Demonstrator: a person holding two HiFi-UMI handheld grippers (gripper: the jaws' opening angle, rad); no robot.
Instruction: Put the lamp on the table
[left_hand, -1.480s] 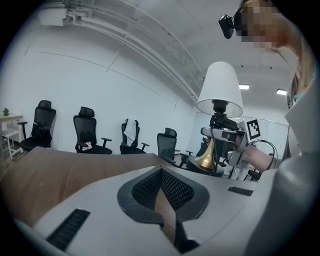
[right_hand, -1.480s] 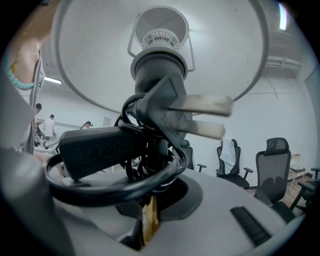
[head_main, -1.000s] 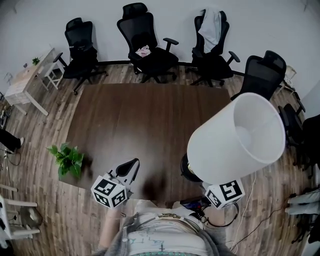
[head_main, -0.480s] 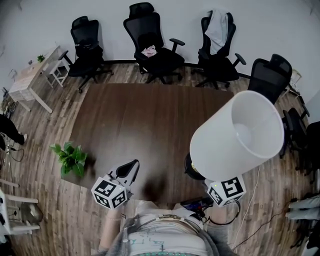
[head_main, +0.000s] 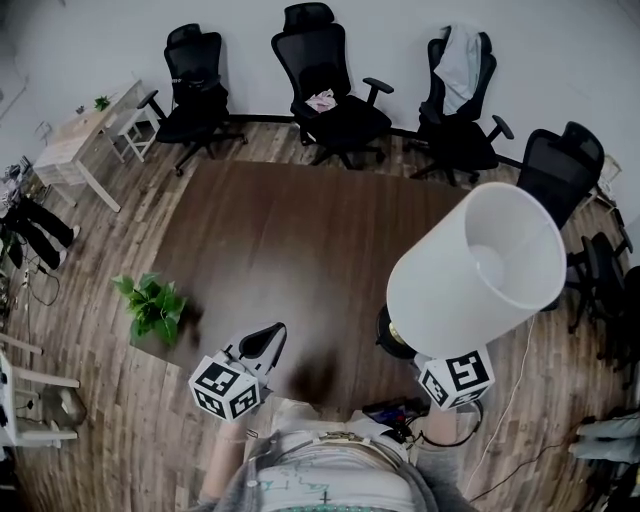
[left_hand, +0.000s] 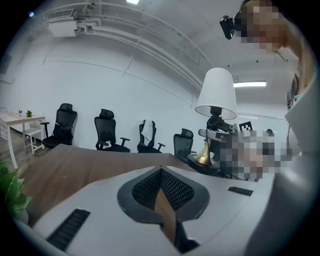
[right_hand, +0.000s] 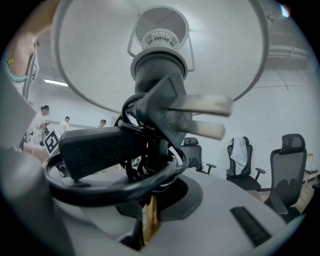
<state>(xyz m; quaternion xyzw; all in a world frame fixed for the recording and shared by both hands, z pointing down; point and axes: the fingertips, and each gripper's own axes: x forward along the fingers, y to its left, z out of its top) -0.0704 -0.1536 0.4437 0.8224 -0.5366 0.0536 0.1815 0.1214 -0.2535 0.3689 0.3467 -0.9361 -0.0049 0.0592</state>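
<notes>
Change over the last second: small. The room has slid a little toward 3 o'clock in the head view, chairs (head_main: 335, 105) and all, so our head turned more than the load moved. The lamp (head_main: 478, 268) keeps the same lean, its white shade tipped toward 2 o'clock. Its dark round base (head_main: 392, 338) has crept only slightly and still sits at the table's (head_main: 280, 235) near right corner, about 4 o'clock from the table's middle. The left gripper (head_main: 272, 335) has stayed at about 7 o'clock, near our body.

Reading for the task: we judge this to be the last stretch of the set-down. From the left gripper view the base looks level with the tabletop at its far right end, but we cannot tell whether it bears on the wood or hangs just above. The lean says it has not yet been stood up and let go.

Jaws:
- Right gripper (right_hand: 150, 202): clenched almost fully, gripping the lamp low on its stem. The bundled cord (right_hand: 115, 172) and its plug (right_hand: 185, 112) wrap the stem just above the jaws and hide the exact contact.
- Left gripper: jaws together with nothing between them, pointing across the table toward 1 o'clock and touching nothing.

Also noted: a potted plant (head_main: 153, 308) at the table's near left corner, 8 o'clock, well apart from the lamp.
</notes>
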